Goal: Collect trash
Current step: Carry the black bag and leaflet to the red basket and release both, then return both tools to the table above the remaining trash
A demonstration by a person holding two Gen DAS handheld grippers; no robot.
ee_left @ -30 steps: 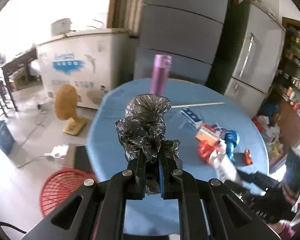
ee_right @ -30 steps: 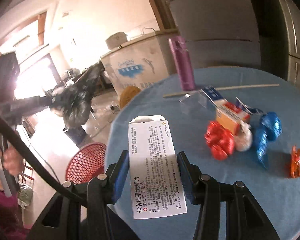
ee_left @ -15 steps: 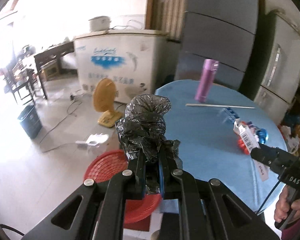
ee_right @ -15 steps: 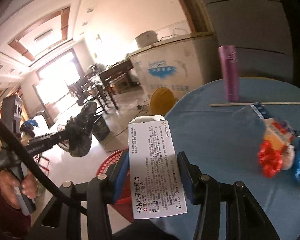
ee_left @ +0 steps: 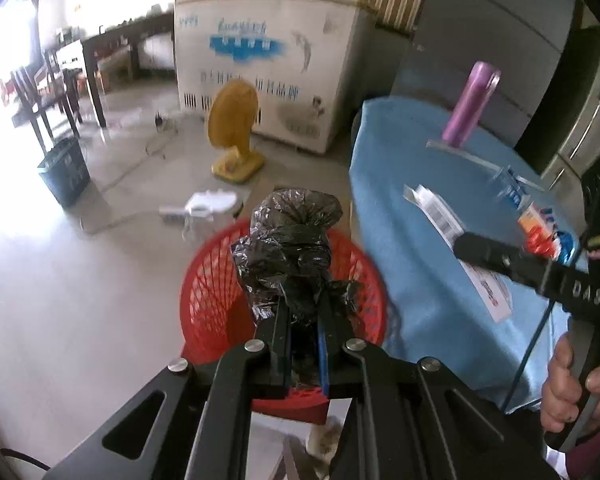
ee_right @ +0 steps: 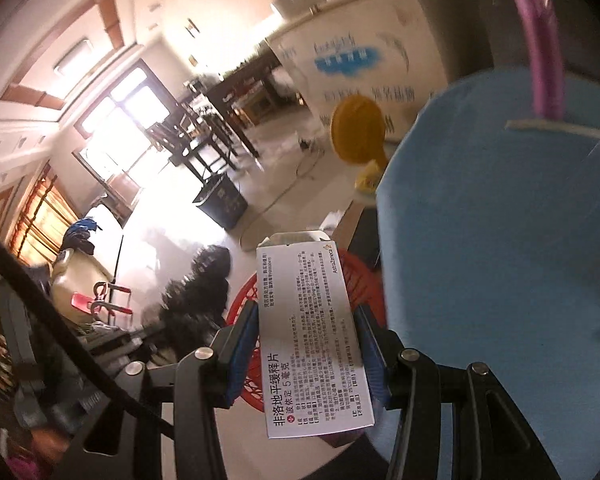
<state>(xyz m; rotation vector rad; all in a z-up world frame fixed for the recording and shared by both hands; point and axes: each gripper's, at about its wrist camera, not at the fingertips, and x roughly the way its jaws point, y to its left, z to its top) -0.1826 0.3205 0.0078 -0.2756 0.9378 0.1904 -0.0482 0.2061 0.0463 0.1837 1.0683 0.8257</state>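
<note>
While the left gripper (ee_left: 302, 312) is being held over the red basket (ee_left: 204, 300), a crumpled black bag (ee_left: 290, 248) is being pinched between its narrow jaws, at 12 o'clock of the fingers. At 3 o'clock, a white box (ee_right: 312, 336) is being clamped by the right gripper (ee_right: 306, 344) near the basket rim. Nothing is judged dropped yet, and wrappers (ee_left: 540, 232) are being left on the blue table (ee_left: 400, 240), shown only by the left view.

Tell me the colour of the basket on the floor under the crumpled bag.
Red, an open mesh. The basket shows best in the left wrist view, beneath the black bag.
</note>
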